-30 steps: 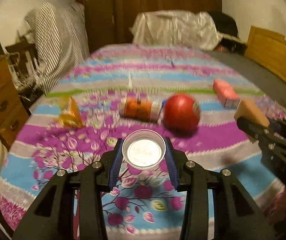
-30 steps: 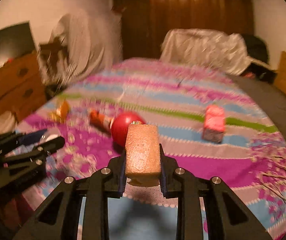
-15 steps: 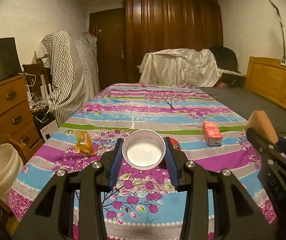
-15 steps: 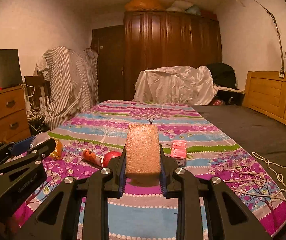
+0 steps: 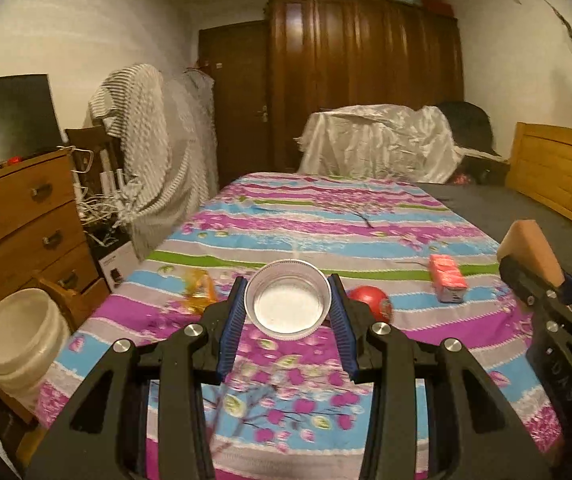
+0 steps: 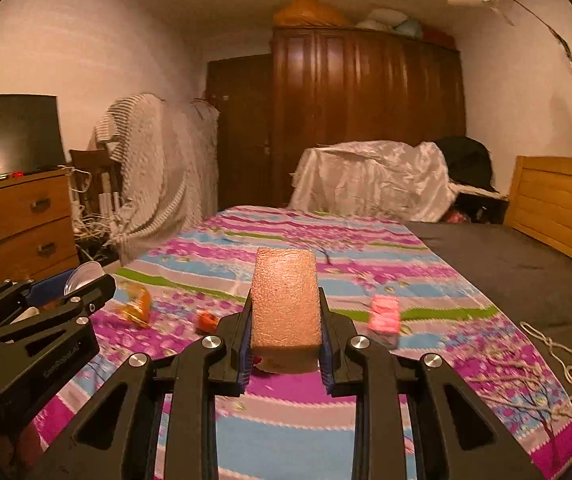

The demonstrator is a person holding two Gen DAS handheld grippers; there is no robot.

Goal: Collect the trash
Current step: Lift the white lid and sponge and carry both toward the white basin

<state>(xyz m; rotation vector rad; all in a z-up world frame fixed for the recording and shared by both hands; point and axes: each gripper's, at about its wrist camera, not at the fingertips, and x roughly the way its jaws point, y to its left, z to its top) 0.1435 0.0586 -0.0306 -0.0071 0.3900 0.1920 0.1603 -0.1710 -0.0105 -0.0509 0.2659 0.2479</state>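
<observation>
My left gripper (image 5: 288,312) is shut on a clear plastic cup (image 5: 288,305), held above the near end of the bed. My right gripper (image 6: 286,328) is shut on a tan sponge block (image 6: 286,304), also raised over the bed; it shows at the right of the left wrist view (image 5: 530,252). On the striped floral bedspread (image 5: 326,216) lie a yellow wrapper (image 5: 198,292), a red round package (image 5: 370,306) and a pink carton (image 5: 448,282). A white bucket (image 5: 18,340) stands on the floor at the bed's left corner.
A wooden dresser (image 5: 18,224) with a monitor stands at left. Draped clothes (image 5: 154,160) and cables sit beside it. A wardrobe (image 5: 362,80) and a covered pile (image 5: 378,144) are at the far end. A rope (image 6: 558,352) lies on the grey sheet at right.
Both grippers have risen and tilted up from the bed with the cup and sponge still held. The bucket has come further into the left wrist view.
</observation>
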